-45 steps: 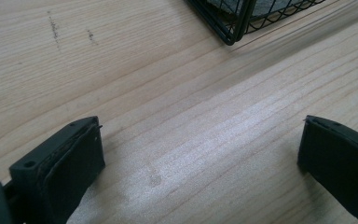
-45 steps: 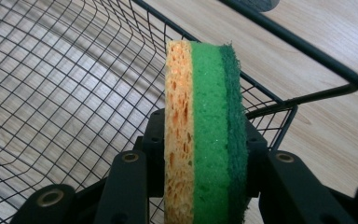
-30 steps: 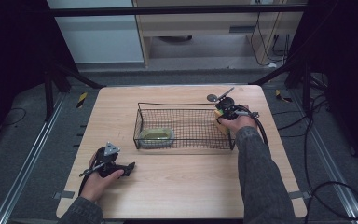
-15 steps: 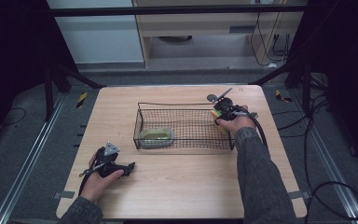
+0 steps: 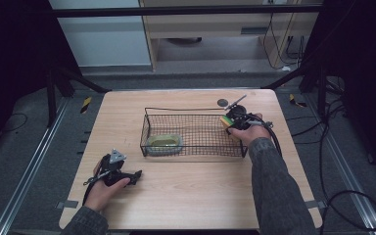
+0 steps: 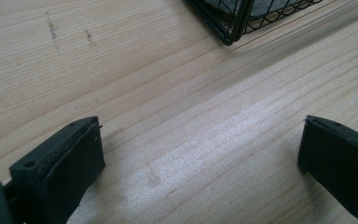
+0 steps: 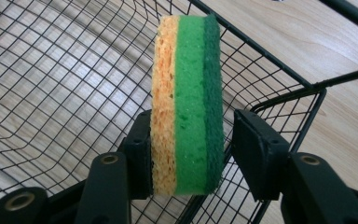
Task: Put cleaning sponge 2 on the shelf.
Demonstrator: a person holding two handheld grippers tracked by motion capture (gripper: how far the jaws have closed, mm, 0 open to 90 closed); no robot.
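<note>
The wire basket (image 5: pixel 194 134) holds a dish (image 5: pixel 164 143) at its left; at its right end, the right gripper's (image 7: pixel 189 140) fingers have just been opening around an upright sponge (image 7: pixel 189 105). The left gripper's (image 6: pixel 200 154) fingers gape wide over bare worktop (image 6: pixel 177 107).

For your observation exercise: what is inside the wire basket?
Inside the basket lies a greenish dish at its left end. At the right end a sponge stands between the right gripper jaws, which have just been opening. The basket floor beneath the sponge is hidden.

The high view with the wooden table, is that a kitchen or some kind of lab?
Probably a lab or test room, not a kitchen. The wooden table stands on a grey floor between metal rails, loose cables trail around it, and black curtains hang at the sides.
</note>
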